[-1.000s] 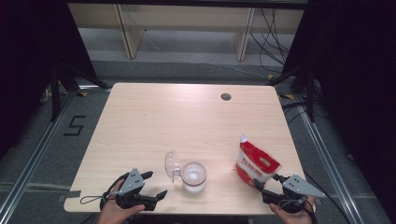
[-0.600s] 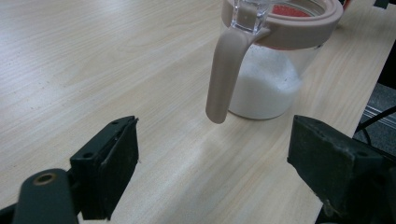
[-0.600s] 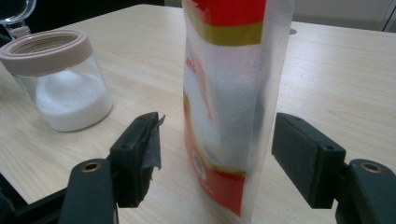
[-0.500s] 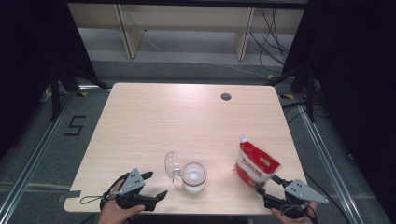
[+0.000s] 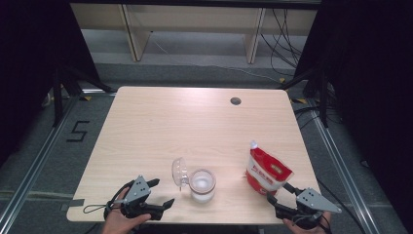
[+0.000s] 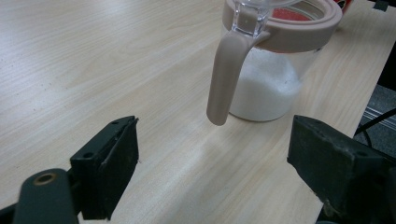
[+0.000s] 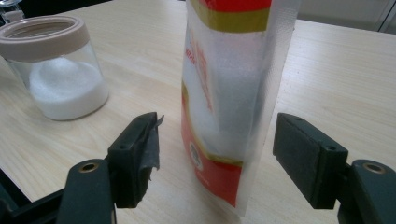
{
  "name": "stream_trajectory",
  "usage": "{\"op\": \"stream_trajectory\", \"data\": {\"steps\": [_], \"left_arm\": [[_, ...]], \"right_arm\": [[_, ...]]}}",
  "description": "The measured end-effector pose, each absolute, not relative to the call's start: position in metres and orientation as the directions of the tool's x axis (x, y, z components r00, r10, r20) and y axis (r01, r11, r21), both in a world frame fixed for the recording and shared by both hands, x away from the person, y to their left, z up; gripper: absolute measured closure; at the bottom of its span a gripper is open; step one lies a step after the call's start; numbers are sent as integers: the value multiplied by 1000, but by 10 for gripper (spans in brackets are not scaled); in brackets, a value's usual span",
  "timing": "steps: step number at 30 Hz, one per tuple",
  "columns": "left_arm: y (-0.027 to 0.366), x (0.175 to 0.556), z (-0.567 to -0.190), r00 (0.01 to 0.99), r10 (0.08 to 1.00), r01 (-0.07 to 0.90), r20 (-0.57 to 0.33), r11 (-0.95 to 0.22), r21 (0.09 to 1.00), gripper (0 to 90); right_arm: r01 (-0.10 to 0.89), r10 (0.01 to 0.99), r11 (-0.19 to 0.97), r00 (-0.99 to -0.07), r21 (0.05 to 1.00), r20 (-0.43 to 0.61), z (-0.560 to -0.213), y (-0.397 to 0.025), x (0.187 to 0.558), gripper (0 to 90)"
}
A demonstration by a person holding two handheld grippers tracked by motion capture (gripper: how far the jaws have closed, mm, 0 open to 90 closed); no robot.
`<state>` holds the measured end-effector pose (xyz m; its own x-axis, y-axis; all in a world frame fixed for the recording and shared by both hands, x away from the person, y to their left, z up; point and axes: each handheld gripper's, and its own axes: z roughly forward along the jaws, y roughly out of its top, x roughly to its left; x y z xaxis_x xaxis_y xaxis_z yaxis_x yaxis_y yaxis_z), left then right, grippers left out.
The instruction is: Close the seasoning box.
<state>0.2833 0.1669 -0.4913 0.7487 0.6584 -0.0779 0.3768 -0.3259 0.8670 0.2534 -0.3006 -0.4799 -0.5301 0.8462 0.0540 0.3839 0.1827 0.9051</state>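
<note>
Right tongs (image 5: 281, 193) farther back from pouch (image 5: 266, 170)

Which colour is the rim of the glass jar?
The rim of the glass jar is pale pinkish beige, best seen in the left gripper view.

I am reading a black "5" marking (image 5: 78, 131) on the floor, left of the frame; the pouch (image 5: 266, 170) is showing white print (too blurred to read).

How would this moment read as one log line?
left gripper: open, near jar | right gripper: open, by pouch | jar lid: open
</note>
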Motion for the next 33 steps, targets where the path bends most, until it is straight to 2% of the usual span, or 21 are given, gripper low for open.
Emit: {"op": "stream_trajectory", "data": {"steps": [3, 14, 15, 18, 21, 24, 25, 27, 30, 33], "left_arm": [[167, 282, -491, 753, 653, 373, -80, -323, 870, 218], [172, 276, -484, 777, 629, 309, -36, -331, 892, 725], [172, 275, -483, 772, 633, 316, -51, -312, 896, 764], [173, 275, -479, 779, 627, 287, -16, -334, 898, 852], [170, 274, -475, 771, 636, 303, -33, -322, 897, 891], [167, 274, -469, 780, 626, 294, -20, -338, 894, 893], [165, 273, -468, 777, 629, 299, -24, -335, 893, 893], [164, 275, -465, 790, 614, 276, -4, -349, 896, 893], [160, 275, -463, 781, 624, 290, -23, -330, 898, 893], [159, 277, -459, 791, 612, 264, 5, -349, 899, 893]], "right_arm": [[368, 844, 190, -535, 910, 40, -480, -302, 256, 322], [355, 836, 218, -548, 909, 13, -479, -300, 257, 323], [364, 840, 210, -542, 907, 23, -479, -299, 256, 323], [376, 841, 206, -540, 904, 33, -479, -298, 255, 323], [355, 834, 220, -551, 909, 14, -479, -298, 256, 323], [354, 832, 217, -555, 910, 17, -480, -298, 256, 322], [334, 834, 232, -551, 914, -10, -479, -300, 257, 322], [355, 832, 216, -555, 910, 19, -479, -299, 257, 322], [350, 830, 224, -558, 910, 11, -479, -299, 257, 322], [351, 829, 224, -558, 909, 11, -479, -298, 257, 322]]}}
